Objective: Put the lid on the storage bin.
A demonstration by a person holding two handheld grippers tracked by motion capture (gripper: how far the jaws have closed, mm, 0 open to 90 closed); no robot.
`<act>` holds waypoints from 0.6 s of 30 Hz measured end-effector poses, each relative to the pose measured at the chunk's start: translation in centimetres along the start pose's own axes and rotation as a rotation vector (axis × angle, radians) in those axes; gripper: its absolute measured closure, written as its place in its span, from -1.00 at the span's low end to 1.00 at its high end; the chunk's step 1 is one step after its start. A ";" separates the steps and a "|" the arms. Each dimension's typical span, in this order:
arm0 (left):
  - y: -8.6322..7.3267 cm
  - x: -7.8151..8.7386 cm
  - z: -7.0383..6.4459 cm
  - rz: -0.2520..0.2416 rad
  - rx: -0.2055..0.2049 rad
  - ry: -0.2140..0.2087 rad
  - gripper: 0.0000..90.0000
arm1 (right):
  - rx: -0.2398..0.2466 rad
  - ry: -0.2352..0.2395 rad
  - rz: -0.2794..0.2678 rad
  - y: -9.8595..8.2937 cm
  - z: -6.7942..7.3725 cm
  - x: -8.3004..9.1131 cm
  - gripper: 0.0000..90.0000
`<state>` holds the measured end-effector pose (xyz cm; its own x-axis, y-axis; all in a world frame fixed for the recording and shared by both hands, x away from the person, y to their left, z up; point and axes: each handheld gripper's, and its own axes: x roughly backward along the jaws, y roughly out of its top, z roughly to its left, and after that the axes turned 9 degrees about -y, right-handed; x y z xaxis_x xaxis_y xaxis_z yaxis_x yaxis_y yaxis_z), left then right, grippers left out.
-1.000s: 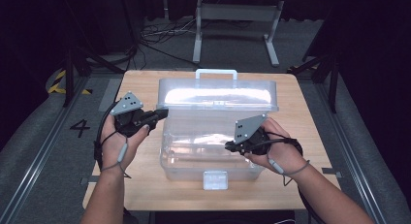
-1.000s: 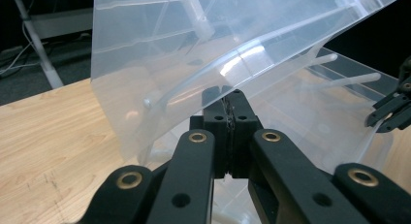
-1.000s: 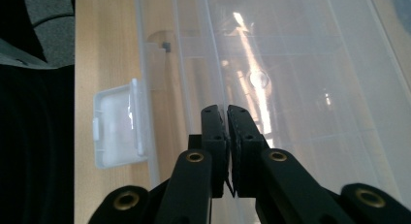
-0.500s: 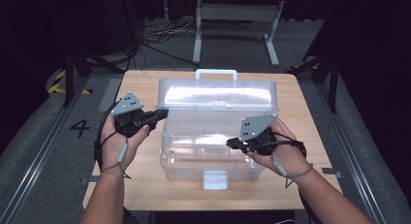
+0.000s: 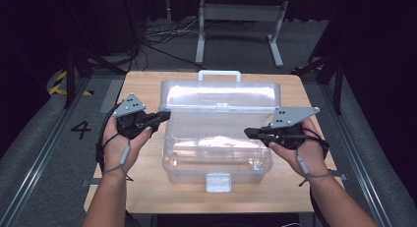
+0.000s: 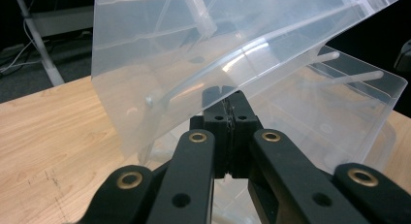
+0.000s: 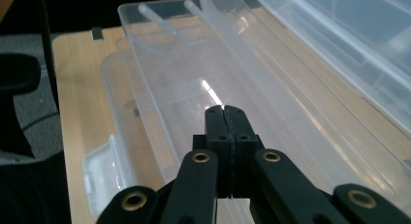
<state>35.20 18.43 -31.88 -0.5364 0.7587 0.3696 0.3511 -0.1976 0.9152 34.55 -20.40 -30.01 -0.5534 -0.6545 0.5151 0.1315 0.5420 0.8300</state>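
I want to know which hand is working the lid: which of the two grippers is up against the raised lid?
The left gripper, shut at the lid's left edge. The right gripper points over the open box.

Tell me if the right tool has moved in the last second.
Yes. The right tool rose slightly, away from the clear plastic box's front latch, toward its raised lid.

The storage box [image 5: 216, 153] is clear, glossy, smooth plastic. The table [image 5: 142, 187] is pale matt wood grain. Both grippers' black jaws look matt plastic with brass-coloured rivets.
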 end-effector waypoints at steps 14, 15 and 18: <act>0.0 0.1 -0.1 -0.005 -0.006 -0.006 0.99 | -0.177 -0.030 -0.123 -2.2 -1.5 1.4 1.00; 0.0 0.1 -0.1 -0.004 -0.009 -0.006 0.99 | -0.183 -0.036 -0.137 -2.4 -1.6 1.4 1.00; -0.1 0.1 -0.3 -0.004 -0.016 -0.007 0.99 | -0.206 -0.060 -0.156 -3.2 -2.1 1.6 1.00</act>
<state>34.93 18.33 -31.91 -0.5327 0.7636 0.3648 0.3368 -0.2042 0.9192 35.01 -24.31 -31.39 -0.6270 -0.6861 0.3691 0.2023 0.3141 0.9276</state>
